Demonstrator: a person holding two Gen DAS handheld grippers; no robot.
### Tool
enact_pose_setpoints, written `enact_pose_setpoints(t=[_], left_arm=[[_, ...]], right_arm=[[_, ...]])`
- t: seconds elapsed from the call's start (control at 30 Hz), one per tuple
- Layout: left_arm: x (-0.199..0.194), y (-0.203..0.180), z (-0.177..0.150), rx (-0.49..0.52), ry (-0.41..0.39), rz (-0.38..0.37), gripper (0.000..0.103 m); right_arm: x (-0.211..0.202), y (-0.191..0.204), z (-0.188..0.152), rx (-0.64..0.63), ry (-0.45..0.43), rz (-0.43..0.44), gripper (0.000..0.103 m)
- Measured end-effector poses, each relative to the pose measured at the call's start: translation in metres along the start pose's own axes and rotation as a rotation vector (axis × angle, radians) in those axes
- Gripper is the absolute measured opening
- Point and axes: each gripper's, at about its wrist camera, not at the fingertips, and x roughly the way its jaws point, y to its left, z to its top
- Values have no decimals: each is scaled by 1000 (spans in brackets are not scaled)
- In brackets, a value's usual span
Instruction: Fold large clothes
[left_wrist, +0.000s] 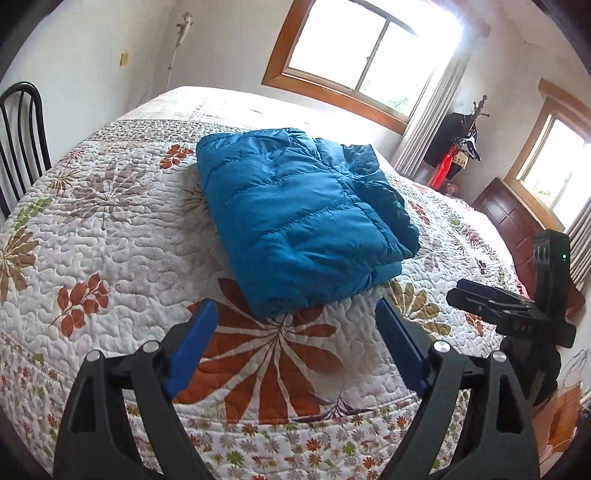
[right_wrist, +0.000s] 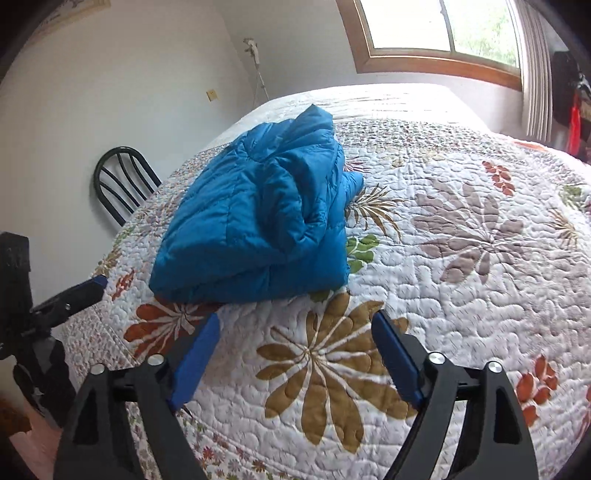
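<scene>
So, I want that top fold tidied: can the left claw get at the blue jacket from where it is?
Probably yes: the left claw is open, just short of the blue jacket's near edge, with only bare quilt between.

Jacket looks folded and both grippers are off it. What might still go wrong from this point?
The puffy blue jacket may spring open: in the right wrist view its top layer stands bunched and peaked. Both the left gripper and the right gripper are open and empty, so nothing holds it down. A loose end pokes out, so regrasping could drag the fold apart.
</scene>
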Motion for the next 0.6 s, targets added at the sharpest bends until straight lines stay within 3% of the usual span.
enact_pose_setpoints(t=[0.27,0.6], left_arm=[[-40,-13,-23,-11,-53,79,91],[-78,-29,-50,59,-101,180,94]], right_arm=[[-33,19,-28,-39,-52,-162,99],[-67,38,-49,-38,-67,-139,99]])
